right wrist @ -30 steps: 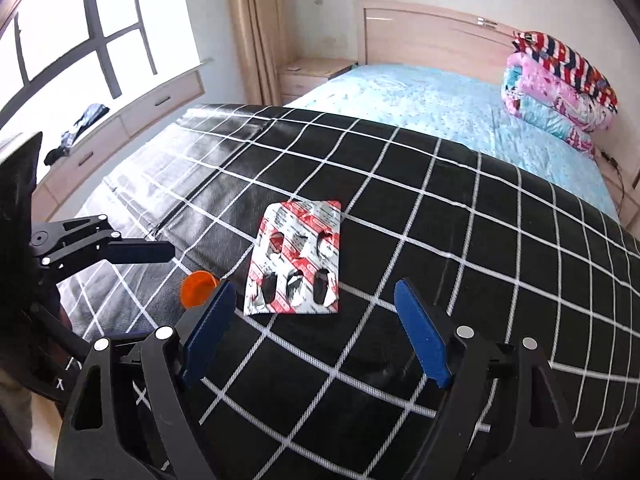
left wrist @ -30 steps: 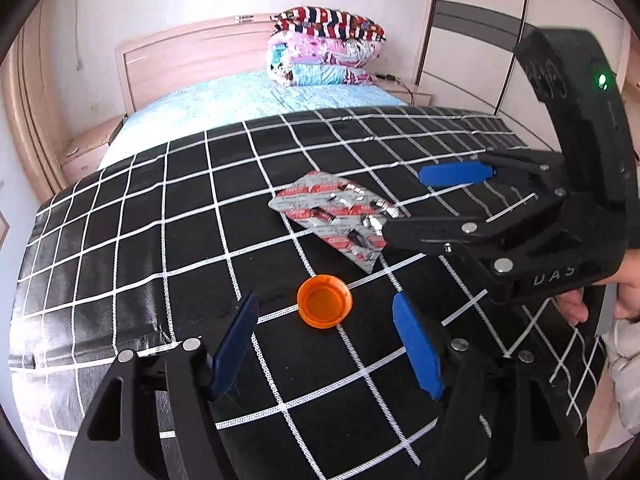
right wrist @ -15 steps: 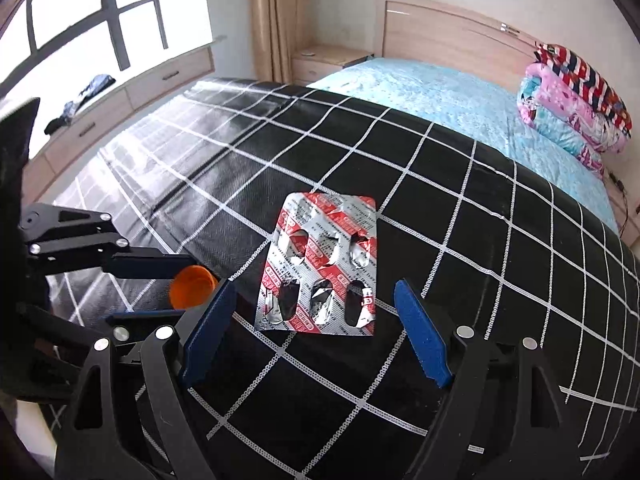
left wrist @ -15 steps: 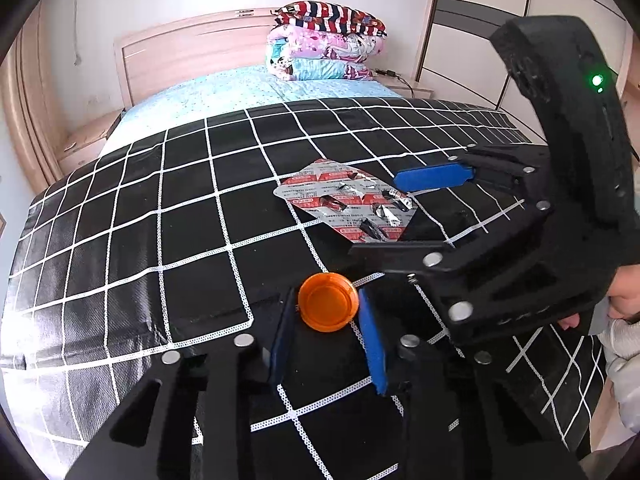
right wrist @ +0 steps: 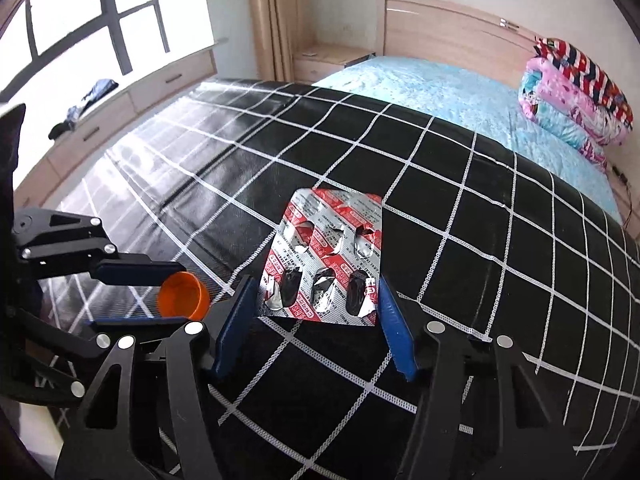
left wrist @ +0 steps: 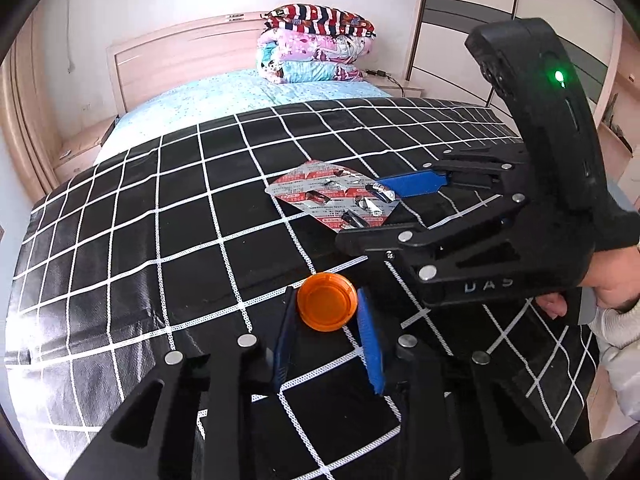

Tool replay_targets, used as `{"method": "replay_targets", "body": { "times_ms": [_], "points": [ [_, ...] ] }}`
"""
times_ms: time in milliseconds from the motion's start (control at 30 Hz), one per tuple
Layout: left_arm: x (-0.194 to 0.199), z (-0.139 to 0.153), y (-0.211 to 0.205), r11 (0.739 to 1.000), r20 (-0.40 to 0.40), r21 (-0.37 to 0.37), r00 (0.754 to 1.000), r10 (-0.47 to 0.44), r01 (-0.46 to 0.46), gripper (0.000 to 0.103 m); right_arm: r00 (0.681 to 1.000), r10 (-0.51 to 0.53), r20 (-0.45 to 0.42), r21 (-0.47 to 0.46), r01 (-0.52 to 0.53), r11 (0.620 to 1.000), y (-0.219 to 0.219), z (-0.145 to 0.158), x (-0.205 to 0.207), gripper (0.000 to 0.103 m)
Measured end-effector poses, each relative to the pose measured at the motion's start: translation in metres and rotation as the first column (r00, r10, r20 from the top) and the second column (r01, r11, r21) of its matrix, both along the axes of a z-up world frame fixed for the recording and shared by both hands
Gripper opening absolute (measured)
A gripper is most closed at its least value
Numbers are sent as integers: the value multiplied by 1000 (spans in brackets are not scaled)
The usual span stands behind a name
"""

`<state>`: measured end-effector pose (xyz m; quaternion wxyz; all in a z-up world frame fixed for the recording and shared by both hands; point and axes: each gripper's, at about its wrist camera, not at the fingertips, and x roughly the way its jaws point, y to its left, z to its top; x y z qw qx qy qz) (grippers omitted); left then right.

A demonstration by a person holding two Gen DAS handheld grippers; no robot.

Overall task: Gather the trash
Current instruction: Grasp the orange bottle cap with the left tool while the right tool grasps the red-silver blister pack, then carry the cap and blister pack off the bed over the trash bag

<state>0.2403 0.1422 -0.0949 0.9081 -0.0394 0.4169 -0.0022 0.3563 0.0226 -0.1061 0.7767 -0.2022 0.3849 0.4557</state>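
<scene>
Both grippers closer, left gripper (left wrist: 326, 332) now clamps cap (left wrist: 327, 301)

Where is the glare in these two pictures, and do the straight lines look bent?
Right wrist view: the window is blown out white, and glare washes the black grid cover below it. Left wrist view: a bright patch whitens the cover's left edge. Both views: the fisheye bends the grid lines, and the corners are dark.

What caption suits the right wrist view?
Right tool brackets an emptied blister pack; left tool grips an orange cap.
</scene>
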Motion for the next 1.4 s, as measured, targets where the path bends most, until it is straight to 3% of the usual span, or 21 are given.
{"method": "replay_targets", "body": {
  "times_ms": [667, 867, 1400],
  "points": [
    [-32, 37, -33, 999, 63, 28, 997, -32, 30, 30, 997, 11, 71, 43, -14, 999, -35, 34, -33, 56],
    [-45, 49, -44, 998, 87, 43, 995, -50, 47, 29, 991, 22, 134, 53, -30, 998, -53, 52, -58, 56],
    [-99, 77, -89, 991, 158, 81, 981, -115, 103, 29, 985, 38, 166, 141, -62, 988, -105, 84, -119, 56]
  ]
}}
